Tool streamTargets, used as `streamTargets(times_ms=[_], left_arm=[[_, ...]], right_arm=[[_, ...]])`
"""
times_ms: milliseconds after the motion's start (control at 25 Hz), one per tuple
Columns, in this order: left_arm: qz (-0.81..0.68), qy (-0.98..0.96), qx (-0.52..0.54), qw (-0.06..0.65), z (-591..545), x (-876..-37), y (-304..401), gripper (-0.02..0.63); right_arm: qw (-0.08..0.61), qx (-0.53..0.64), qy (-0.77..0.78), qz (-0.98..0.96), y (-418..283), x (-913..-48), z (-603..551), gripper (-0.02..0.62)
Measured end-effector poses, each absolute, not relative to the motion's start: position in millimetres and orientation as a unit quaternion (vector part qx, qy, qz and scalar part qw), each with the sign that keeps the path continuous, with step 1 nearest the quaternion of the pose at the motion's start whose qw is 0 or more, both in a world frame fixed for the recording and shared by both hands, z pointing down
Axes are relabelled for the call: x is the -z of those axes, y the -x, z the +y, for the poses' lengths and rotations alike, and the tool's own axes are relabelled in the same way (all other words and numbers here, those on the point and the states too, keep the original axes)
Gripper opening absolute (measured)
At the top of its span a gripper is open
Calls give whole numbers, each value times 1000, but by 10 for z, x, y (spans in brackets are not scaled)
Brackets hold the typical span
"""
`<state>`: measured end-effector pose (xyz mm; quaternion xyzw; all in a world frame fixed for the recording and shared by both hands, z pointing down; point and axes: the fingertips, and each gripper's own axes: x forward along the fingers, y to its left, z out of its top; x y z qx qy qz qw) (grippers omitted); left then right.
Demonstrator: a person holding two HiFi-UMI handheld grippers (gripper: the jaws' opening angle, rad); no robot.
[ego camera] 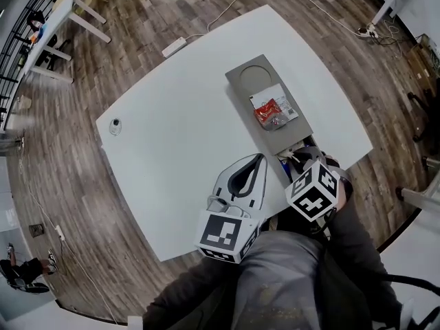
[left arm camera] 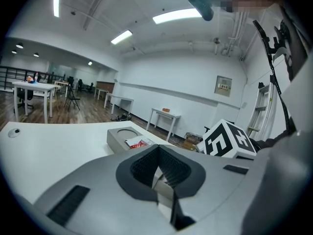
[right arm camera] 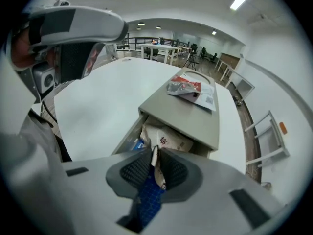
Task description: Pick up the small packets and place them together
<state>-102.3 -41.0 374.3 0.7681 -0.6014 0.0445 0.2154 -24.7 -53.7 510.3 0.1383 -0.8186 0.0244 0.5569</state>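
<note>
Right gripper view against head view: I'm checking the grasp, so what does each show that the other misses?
Only the right gripper view: the right gripper, jaws shut on a beige packet at the open drawer. Only the head view: that gripper's marker cube and a white power strip on the wooden floor. Both: the grey box with a red packet on top, on the white table.
</note>
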Motion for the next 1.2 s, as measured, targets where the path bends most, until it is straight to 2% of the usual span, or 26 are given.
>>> streamTargets(times_ms=[400,640,960,1200], left_arm=[[-575,-797,-33,179,-293,-3501,724,3],[-559,-812,-31,163,-302,-3375,567,3],[-594,-788,-27,159,-395,-3333,845,3],[-625,-760,-25,173,-547,-3466,1234,3]], right_arm=[[538,-10,-170,-825,-51,-4783,-277,60],[503,-9,-201,-841,-108,-4495,-320,60],[443,21,-209,-872,252,-4044,-759,60],[430,42,-189,-882,761,-3988,-1227,60]])
